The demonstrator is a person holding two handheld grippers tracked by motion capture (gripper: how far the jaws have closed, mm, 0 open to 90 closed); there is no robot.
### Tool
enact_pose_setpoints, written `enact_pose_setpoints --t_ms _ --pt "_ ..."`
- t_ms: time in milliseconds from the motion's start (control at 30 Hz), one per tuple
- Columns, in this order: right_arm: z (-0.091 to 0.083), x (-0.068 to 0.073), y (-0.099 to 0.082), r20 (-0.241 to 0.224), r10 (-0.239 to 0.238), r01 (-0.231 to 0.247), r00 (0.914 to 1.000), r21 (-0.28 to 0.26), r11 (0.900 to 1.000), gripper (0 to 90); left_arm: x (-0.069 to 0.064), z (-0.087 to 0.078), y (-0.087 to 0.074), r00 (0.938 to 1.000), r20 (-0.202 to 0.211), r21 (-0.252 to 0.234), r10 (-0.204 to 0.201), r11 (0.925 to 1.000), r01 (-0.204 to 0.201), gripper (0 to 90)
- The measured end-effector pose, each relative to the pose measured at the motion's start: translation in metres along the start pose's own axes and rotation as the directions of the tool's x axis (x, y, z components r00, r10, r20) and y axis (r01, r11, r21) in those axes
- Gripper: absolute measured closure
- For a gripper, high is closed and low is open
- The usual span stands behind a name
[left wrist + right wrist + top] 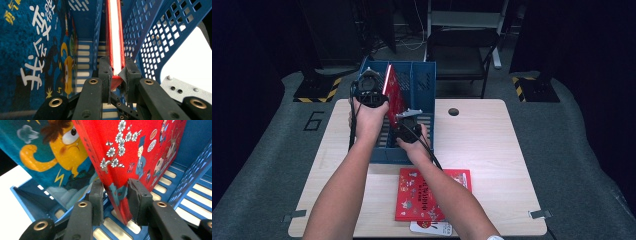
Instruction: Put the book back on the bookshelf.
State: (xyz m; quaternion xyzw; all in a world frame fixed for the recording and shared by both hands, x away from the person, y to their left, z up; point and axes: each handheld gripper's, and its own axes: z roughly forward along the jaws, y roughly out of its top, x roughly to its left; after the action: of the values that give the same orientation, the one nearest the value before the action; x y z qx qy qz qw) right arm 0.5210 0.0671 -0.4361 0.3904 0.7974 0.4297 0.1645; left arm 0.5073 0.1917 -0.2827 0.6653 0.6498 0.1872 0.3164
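In the blue rack (422, 82), both hand-held grippers (115, 71) (115, 195) clamp the upright red book (392, 90) beside a blue book (37, 50).

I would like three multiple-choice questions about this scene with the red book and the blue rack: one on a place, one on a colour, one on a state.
1. Where is the red book that both grippers hold?
A. flat on the table
B. standing in the blue rack
C. on the chair

2. What colour is the cover of the book beside it in the rack?
A. blue with a yellow figure
B. plain white
C. green

3. How does the left gripper stand?
A. open, away from the book
B. shut on nothing
C. shut on the red book's edge

Answers:
1 B, the book stands upright between the rack's walls.
2 A, the right gripper view shows the blue cover and yellow figure.
3 C, the left gripper view shows both pads pressing its edge.
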Motion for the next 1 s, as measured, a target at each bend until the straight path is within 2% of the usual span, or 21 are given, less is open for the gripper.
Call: enact_pose_setpoints --t_ms 133,167,200,267,333,467,533,567,600,667,900,967,1000 --pt "0.004 -0.003 0.0 -0.002 0.009 -0.009 1.0 0.015 0.9998 66.9 -0.002 0.005 -0.001 1.0 -0.009 0.0 -0.001 1.0 0.001 79.8" --pt "0.005 -0.004 0.0 0.01 0.007 -0.007 0.9999 0.01 0.9999 67.0 -0.002 0.006 0.0 1.0 -0.008 0.005 0.001 1.0 -0.001 79.8" --pt "0.005 -0.004 0.0 0.006 0.018 -0.019 0.9998 0.026 0.9995 67.0 -0.002 0.007 0.0 0.9999 -0.01 0.001 0.001 1.0 -0.001 79.7" --pt "0.007 -0.006 0.001 0.007 0.005 -0.006 1.0 0.017 0.9998 67.0 -0.002 0.007 0.0 0.9999 -0.009 0.002 -0.005 1.0 0.005 79.8" --pt "0.007 -0.005 0.001 0.002 0.021 -0.021 0.9998 0.024 0.9995 67.0 -0.002 0.008 0.001 0.9999 -0.012 0.005 0.001 1.0 -0.001 79.8" --pt "0.01 -0.005 0.002 -0.001 0.008 -0.008 1.0 0.02 0.9998 67.0 -0.001 0.009 0.001 0.9999 -0.016 0.004 0.005 1.0 -0.005 79.8" --pt "0.01 -0.002 0.003 -0.003 0.039 -0.038 0.9993 0.04 0.9984 67.0 -0.001 0.01 0.0 0.9998 -0.021 0.003 0.007 1.0 -0.007 79.8" --pt "0.011 -0.003 0.003 -0.001 0.016 -0.016 0.9999 0.034 0.9993 67.0 -0.001 0.01 0.0 0.9997 -0.021 0.005 0.011 0.9999 -0.011 79.8" --pt "0.011 -0.001 0.002 -0.003 0.032 -0.032 0.9995 0.04 0.9987 67.0 -0.001 0.01 0.0 0.9996 -0.024 0.008 0.011 0.9999 -0.011 79.8" --pt "0.013 -0.003 0.003 0.0 0.01 -0.01 0.9999 0.034 0.9994 67.0 0.0 0.011 0.0 0.9996 -0.026 0.0 0.009 1.0 -0.009 79.8" --pt "0.015 -0.002 0.003 -0.009 0.03 -0.03 0.9995 0.048 0.9984 67.0 -0.001 0.013 -0.001 0.9992 -0.035 0.008 0.02 0.9998 -0.02 79.8" --pt "0.015 0.0 0.004 -0.008 0.045 -0.045 0.9989 0.075 0.9962 67.0 -0.001 0.013 -0.001 0.999 -0.04 0.004 0.021 0.9998 -0.021 79.8" --pt "0.015 0.0 0.004 -0.005 0.026 -0.025 0.9997 0.068 0.9974 67.0 -0.001 0.014 -0.002 0.9988 -0.042 0.007 0.024 0.9997 -0.024 79.8"
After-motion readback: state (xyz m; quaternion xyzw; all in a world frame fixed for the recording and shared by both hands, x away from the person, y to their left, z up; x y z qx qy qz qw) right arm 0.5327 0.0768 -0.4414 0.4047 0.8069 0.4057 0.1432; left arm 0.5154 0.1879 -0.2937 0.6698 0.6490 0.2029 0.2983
